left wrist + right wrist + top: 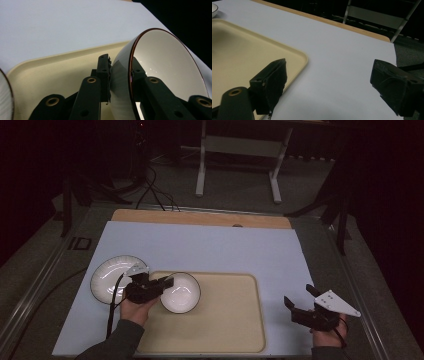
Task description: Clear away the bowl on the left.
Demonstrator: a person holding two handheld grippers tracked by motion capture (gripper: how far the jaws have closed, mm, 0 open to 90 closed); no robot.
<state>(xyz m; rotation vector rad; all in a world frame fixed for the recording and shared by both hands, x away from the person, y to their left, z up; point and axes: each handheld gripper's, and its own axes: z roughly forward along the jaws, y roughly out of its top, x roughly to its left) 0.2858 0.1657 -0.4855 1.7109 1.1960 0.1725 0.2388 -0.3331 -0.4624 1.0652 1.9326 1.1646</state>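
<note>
A white bowl (181, 292) with a dark rim is over the left end of the cream tray (225, 320). My left gripper (167, 282) is shut on the bowl's left rim; in the left gripper view the bowl (162, 67) is tilted, its wall pinched between the two black jaws. A white plate (107, 275) with a dark rim lies on the table left of the tray, behind my left hand. My right gripper (299, 296) stands open over the table to the right of the tray, nothing between its fingers (274, 82).
A pale blue mat (210, 245) covers the table, with a wooden strip (200, 216) along its far edge. Beyond it are a white table frame (237, 150) and cables on the floor. The tray's corner (297, 56) lies left of my right gripper.
</note>
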